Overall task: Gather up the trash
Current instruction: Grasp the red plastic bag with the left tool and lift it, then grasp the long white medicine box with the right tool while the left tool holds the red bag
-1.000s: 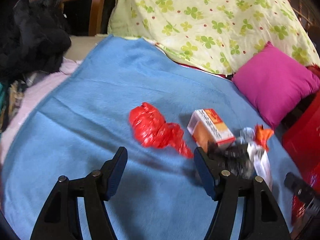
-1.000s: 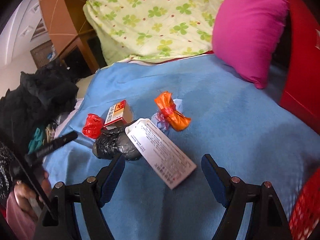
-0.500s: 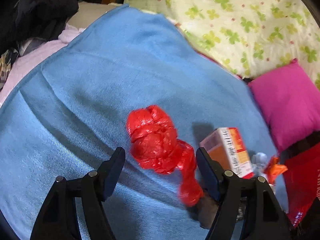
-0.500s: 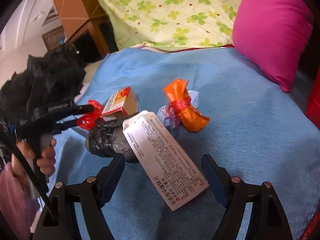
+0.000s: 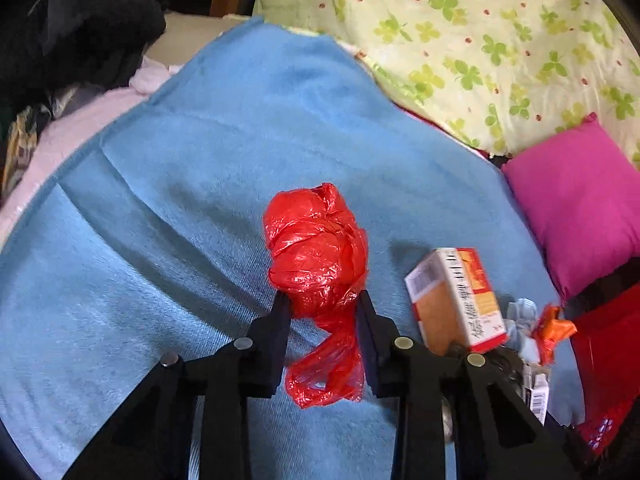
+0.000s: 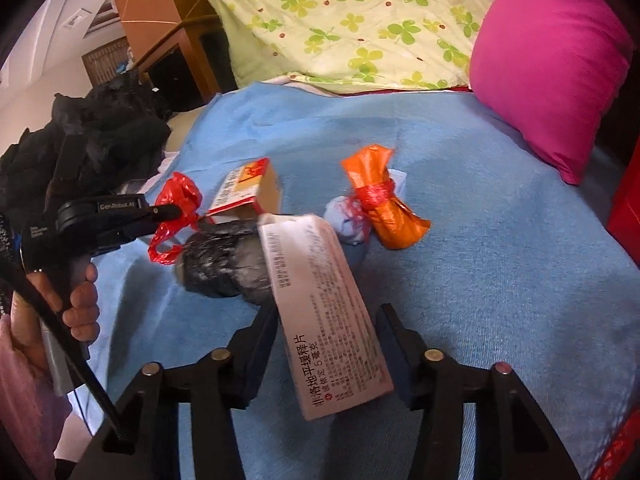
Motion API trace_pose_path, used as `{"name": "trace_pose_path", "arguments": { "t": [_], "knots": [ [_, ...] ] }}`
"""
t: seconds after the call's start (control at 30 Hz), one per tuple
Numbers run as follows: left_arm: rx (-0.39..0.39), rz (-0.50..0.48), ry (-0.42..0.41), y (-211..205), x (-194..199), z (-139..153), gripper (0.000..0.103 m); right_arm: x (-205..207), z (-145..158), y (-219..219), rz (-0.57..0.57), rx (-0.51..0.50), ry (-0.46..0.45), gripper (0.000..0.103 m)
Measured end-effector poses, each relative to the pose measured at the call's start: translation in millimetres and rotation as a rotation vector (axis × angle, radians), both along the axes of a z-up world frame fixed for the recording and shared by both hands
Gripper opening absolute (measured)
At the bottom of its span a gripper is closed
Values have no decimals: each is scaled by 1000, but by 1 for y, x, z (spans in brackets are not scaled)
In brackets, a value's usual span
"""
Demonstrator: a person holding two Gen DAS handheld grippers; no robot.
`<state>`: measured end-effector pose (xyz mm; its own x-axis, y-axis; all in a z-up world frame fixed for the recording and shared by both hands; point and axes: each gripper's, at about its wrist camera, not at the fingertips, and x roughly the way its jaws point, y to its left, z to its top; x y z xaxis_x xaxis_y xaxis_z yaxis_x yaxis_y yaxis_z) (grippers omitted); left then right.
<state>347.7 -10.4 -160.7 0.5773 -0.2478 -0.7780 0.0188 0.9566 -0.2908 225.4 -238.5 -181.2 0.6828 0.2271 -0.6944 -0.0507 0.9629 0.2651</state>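
Observation:
My left gripper (image 5: 322, 300) is shut on a crumpled red plastic bag (image 5: 316, 248), which bulges above the fingers and hangs below them over the blue blanket (image 5: 200, 184). The same bag (image 6: 176, 204) shows in the right wrist view, in the left gripper (image 6: 176, 212). My right gripper (image 6: 326, 312) has narrowed around a flat white medicine box (image 6: 320, 304); its fingers flank the box and contact is unclear. Nearby lie a black bag wad (image 6: 224, 264), an orange-white carton (image 6: 248, 188) and an orange bag bundle (image 6: 380, 208).
A magenta pillow (image 6: 548, 60) and a clover-print quilt (image 6: 360, 20) lie at the back. Black clothes (image 6: 100, 132) pile at the left. A red basket (image 5: 600, 352) stands at the right edge. The carton also shows in the left wrist view (image 5: 456, 300).
My left gripper moved forward and closed on the red bag. My right gripper moved toward the white medicine box and its fingers narrowed around it.

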Motion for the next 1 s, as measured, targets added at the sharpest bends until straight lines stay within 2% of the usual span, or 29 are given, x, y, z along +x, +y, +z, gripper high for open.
{"name": "trace_pose_path", "arguments": {
  "t": [0.17, 0.4, 0.6, 0.77, 0.8, 0.87, 1.0],
  "knots": [
    [23, -30, -51, 1, -24, 20, 33, -12, 9, 2, -2, 14, -6, 52],
    [54, -98, -132, 4, -78, 47, 33, -35, 26, 4, -17, 43, -21, 52],
    [84, -192, -157, -10, -122, 52, 33, -54, 36, 7, -35, 50, -26, 52],
    [90, -225, -170, -20, -152, 52, 33, -67, 45, 10, -33, 40, -36, 50],
    [101, -228, -170, -22, -157, 51, 33, -70, 45, 11, -36, 35, -37, 49],
    [122, -231, -166, -25, -165, 47, 33, -74, 46, 10, -42, 30, -37, 38],
    [155, -240, -133, -31, -174, 36, 33, -76, 37, 3, -72, 19, 8, 38]
  ]
}}
